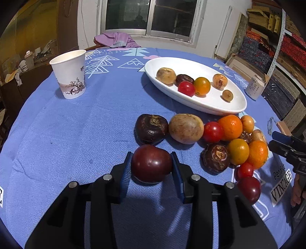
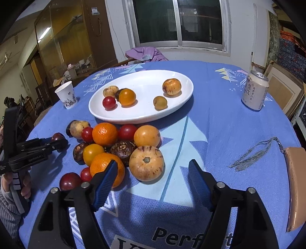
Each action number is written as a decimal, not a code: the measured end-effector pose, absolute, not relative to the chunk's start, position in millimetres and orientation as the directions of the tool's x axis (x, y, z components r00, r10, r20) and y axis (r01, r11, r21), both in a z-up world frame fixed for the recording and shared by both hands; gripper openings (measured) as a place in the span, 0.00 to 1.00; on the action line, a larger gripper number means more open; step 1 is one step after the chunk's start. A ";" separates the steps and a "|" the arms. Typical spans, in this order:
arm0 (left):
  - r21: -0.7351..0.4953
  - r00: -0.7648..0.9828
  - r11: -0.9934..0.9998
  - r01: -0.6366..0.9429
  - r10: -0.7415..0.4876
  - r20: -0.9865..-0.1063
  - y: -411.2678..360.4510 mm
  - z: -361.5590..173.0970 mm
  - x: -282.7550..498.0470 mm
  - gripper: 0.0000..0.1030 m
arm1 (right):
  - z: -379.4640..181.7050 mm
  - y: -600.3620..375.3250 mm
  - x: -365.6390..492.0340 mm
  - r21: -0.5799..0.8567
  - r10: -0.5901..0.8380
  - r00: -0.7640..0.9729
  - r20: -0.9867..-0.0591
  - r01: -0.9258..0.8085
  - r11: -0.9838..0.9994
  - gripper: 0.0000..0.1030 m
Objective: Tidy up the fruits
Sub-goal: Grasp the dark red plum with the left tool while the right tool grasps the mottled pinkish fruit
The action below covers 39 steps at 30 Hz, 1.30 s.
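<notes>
Left wrist: blue tree-print table [image 1: 76, 124] by a window [image 1: 151, 17], left claw [image 1: 152, 165] pinching a dark plum [image 1: 151, 162] near the fruit pile [image 1: 220, 138], paper cup [image 1: 69, 73] far left. Right wrist: right claw [image 2: 153, 183] spread, empty, at the pile's near edge; white plate [image 2: 145, 113] holds five fruits, drink can [image 2: 255, 90] and a tan case [image 2: 295, 183] show plainly here.

Left gripper [image 1: 152, 166] jaws clamping dark red plum [image 1: 151, 163] — fruit pile [image 1: 225, 138], white dish [image 1: 195, 63] beyond
</notes>
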<state>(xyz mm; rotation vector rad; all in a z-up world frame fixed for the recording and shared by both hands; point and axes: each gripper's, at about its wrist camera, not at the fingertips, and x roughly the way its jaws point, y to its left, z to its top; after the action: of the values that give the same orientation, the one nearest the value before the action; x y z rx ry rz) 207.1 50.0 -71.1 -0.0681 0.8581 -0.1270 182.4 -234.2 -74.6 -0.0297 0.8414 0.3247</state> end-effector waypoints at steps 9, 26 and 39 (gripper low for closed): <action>-0.105 0.645 0.991 0.087 -0.137 -0.752 49.1 -71.8 207.3 0.38 | -79.9 -225.8 185.8 0.061 0.254 0.611 -0.750 -0.319 0.946 0.56; -0.128 0.644 0.988 0.087 -0.154 -0.749 52.6 -73.3 206.6 0.38 | -87.6 -227.1 199.0 0.197 0.362 0.550 -0.753 -0.337 0.921 0.45; -0.145 0.710 0.986 0.082 -0.160 -0.686 57.9 -51.5 189.7 0.38 | -58.0 -254.5 190.4 0.235 0.373 0.639 -0.672 -0.293 0.927 0.45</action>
<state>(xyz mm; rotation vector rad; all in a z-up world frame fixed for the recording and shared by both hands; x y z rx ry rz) 189.7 57.9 -51.5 -0.1065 0.7703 -0.1342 190.4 -254.5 -58.0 0.1081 0.7907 0.3805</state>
